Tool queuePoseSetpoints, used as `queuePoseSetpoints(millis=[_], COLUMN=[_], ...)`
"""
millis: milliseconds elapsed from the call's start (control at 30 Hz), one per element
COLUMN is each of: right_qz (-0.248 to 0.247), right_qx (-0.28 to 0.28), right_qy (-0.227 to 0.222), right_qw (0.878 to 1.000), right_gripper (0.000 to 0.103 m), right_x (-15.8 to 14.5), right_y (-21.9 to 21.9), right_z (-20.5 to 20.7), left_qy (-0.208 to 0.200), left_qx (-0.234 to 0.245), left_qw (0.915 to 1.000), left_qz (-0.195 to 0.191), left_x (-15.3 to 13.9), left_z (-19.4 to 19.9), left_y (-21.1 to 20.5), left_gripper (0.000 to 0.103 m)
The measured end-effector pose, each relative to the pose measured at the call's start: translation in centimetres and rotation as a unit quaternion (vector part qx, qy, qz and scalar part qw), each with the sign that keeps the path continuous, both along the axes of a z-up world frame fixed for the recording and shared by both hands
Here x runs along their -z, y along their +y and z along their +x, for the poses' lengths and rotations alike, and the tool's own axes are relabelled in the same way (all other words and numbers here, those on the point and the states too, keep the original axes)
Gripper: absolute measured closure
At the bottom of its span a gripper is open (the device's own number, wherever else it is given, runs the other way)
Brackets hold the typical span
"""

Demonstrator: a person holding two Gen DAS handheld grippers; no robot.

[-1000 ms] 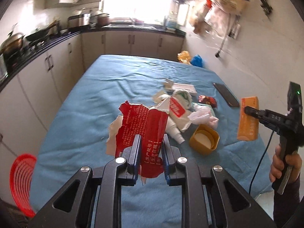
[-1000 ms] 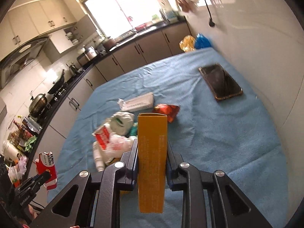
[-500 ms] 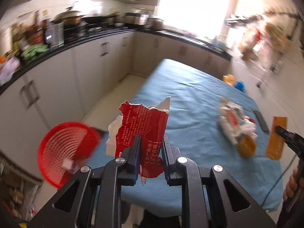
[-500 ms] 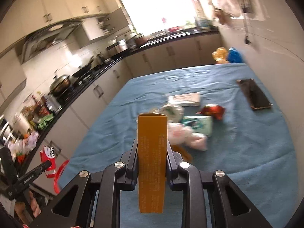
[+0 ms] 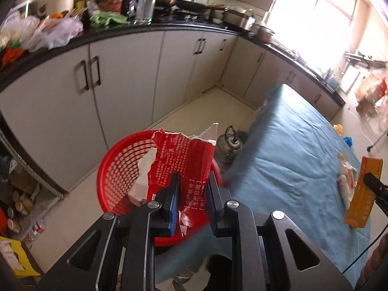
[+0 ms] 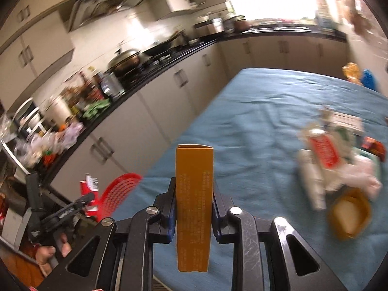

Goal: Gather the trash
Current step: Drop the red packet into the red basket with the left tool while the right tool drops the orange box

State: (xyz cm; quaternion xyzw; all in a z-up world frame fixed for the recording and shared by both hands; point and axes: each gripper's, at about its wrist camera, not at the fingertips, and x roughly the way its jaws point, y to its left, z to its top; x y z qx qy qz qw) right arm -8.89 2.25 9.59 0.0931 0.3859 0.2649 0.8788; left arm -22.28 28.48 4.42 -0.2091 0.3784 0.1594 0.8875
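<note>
While gripped, wrapper [image 5: 184, 167] over basket [image 5: 116, 169]

The basket [image 5: 126, 169] stands on the floor [image 5: 198, 111] between the cabinets [image 5: 126, 77] and the counter [image 5: 303, 145]. A kettle [image 5: 230, 143] sits just behind it, beside the counter's edge. The trash pile [image 6: 334, 160] lies on the counter.

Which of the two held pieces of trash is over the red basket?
The torn red wrapper, clamped in the left gripper, hangs above the basket. The orange box in the right gripper is over the blue-covered table.
</note>
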Motion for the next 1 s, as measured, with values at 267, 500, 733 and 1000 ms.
queuePoseSetpoints(millis=[267,500,733,1000], right_qz=[0.030,0.032,0.037,0.032], right_qx=[-0.080,-0.135,-0.154,-0.138], right_qy=[0.022,0.047,0.088,0.085], right_qw=[0.996,0.989,0.983,0.986], right_gripper=[0.078,0.078,0.052,0.047], right_x=[1.7,4.4,7.3,7.1], right_y=[11.0,19.0,22.6,20.4], right_z=[2.8,4.4,5.4,5.0], left_qy=[0.018,0.030,0.015,0.021], left_qx=[-0.017,-0.020,-0.023,-0.038], left_qw=[0.9994,0.9980,0.9979,0.9990], left_qz=[-0.026,-0.051,-0.059,-0.011], left_x=[2.8,4.6,4.4,3.5], left_z=[0.6,1.0,0.6,0.4], left_y=[3.9,5.8,6.3,5.3], left_gripper=[0.083,0.083,0.060,0.048])
